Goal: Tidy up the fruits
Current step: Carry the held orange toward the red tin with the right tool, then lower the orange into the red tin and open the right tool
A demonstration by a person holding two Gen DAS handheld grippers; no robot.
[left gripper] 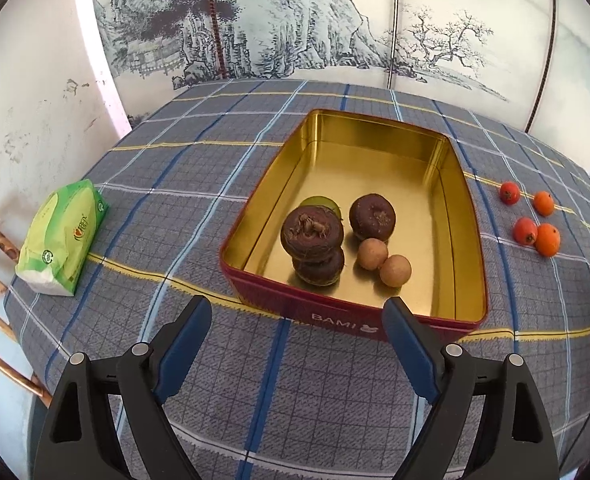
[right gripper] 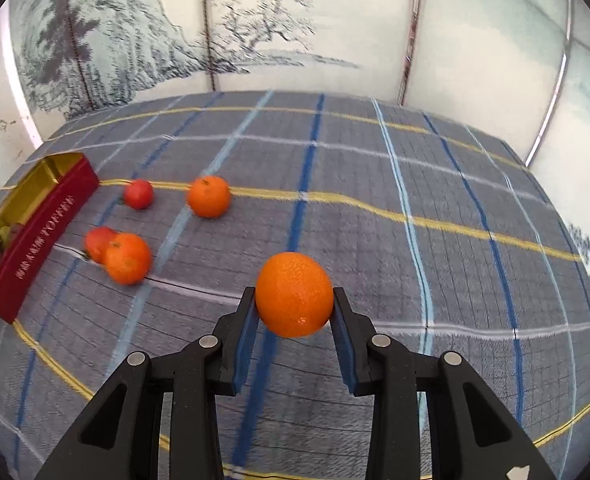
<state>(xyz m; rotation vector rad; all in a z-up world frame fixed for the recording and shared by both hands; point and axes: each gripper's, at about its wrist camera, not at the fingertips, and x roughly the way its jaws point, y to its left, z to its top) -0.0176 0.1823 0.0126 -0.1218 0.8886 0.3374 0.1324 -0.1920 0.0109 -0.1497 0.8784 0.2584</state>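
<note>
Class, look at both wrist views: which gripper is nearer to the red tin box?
Left. The left gripper hovers open just in front of the red tin box. The right gripper, shut on an orange, sits well off to the box's right.

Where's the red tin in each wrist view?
Left wrist: red tin sits centre frame, just ahead of the open left gripper, gold inside facing up with fruit in it.
Right wrist: same tin at the far left edge, long red side showing.
Shared landmark: the four loose orange and red fruits beside it.
</note>
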